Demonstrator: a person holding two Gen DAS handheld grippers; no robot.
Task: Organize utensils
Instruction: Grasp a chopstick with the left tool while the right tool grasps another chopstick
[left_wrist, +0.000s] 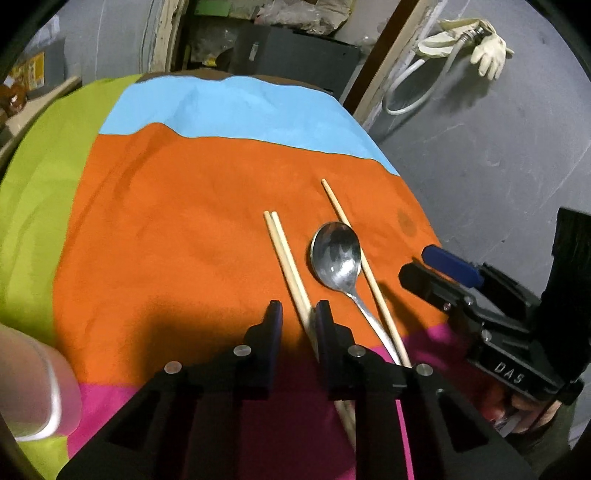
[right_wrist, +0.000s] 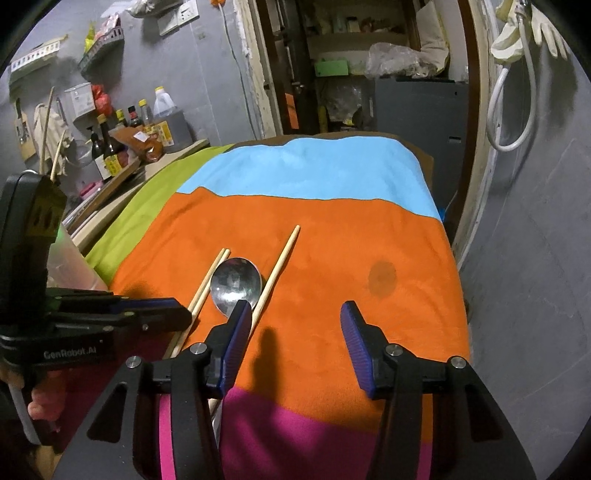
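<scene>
A metal spoon (left_wrist: 337, 255) lies bowl-up on the orange part of a multicoloured cloth (left_wrist: 184, 221). A pair of wooden chopsticks (left_wrist: 284, 254) lies just left of it and a single chopstick (left_wrist: 354, 240) just right of it. My left gripper (left_wrist: 297, 314) is open, low over the cloth, with the pair's near end between its fingers. My right gripper (right_wrist: 291, 321) is open wide and empty, right of the utensils; its left finger (right_wrist: 236, 332) hides the spoon's handle. The spoon (right_wrist: 236, 282), pair (right_wrist: 207, 284) and single chopstick (right_wrist: 277, 269) also show in the right wrist view.
A translucent plastic container (right_wrist: 70, 262) stands at the table's left edge. Bottles and packets (right_wrist: 125, 140) crowd a counter at the far left. A dark stain (right_wrist: 382, 277) marks the orange cloth. The table's right edge drops off beside a grey wall (right_wrist: 535, 258).
</scene>
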